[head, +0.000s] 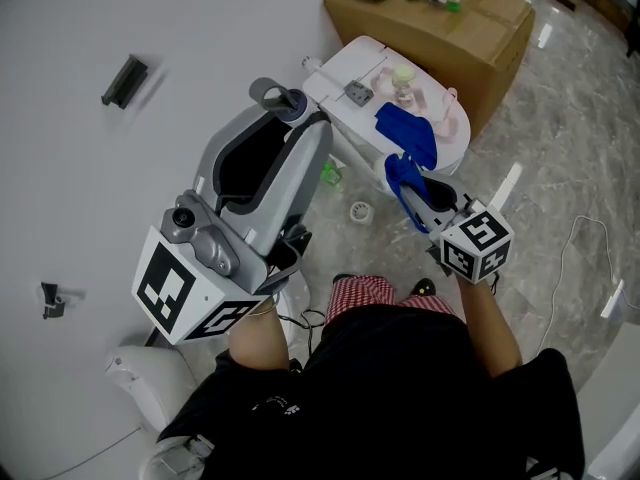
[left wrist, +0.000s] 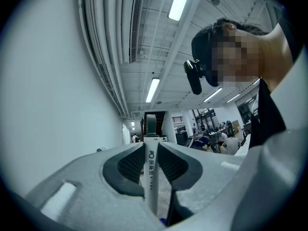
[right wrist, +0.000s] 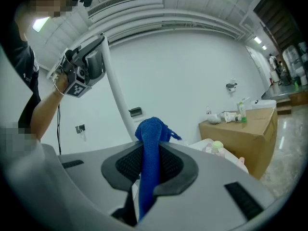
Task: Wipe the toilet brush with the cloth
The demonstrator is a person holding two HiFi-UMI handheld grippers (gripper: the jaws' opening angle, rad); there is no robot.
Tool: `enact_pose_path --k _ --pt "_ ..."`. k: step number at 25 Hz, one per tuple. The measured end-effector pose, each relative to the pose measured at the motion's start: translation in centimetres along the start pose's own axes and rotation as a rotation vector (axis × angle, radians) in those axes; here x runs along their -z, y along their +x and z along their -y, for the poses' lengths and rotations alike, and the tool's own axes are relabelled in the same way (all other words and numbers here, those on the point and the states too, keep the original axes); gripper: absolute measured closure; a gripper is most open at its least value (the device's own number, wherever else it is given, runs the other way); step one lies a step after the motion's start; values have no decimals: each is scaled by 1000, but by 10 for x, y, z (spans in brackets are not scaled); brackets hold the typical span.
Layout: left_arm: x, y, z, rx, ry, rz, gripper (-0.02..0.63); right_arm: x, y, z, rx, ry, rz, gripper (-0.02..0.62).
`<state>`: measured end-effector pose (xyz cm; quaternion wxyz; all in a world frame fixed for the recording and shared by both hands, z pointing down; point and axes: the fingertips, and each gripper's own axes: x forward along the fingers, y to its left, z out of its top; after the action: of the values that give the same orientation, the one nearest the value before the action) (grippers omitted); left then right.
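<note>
Clenching noted: right gripper point(right wrist: 151, 160) pinched on blue cloth point(right wrist: 150, 129), left gripper point(left wrist: 151, 147) on toilet brush handle point(left wrist: 152, 191), at 10 o'clock of cloth. Risk: cloth held by thin fold, poss. dragged out when rubbed; handle poss. levered round in jaws. Handle passing behind cloth shown only in right gripper view; left gripper view gives print point(left wrist: 150, 163) & ceiling point(left wrist: 144, 42).

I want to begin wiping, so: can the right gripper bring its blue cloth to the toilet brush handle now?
Probably yes. The right gripper holds the blue cloth close to the toilet brush handle, which the left gripper grips; nothing shows between them.
</note>
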<state>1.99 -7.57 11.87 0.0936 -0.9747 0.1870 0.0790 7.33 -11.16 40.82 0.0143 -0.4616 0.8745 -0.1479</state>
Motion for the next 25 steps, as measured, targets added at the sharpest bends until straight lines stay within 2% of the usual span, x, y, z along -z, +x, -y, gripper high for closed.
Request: enact_pose_path --k 5,12,18,25 --pt "8 9 -1 -5 19 -30 517 -43 -14 -8 -24 -20 100 531" --pt "18 16 -2 -14 15 -50 517 -118 -44 -43 -129 -76 300 531" --pt "24 22 -7 -31 17 -67 517 -171 -65 -74 -211 -119 425 531" --pt "21 15 -15 -36 19 -70 517 -190 -54 -121 -342 -202 442 531"
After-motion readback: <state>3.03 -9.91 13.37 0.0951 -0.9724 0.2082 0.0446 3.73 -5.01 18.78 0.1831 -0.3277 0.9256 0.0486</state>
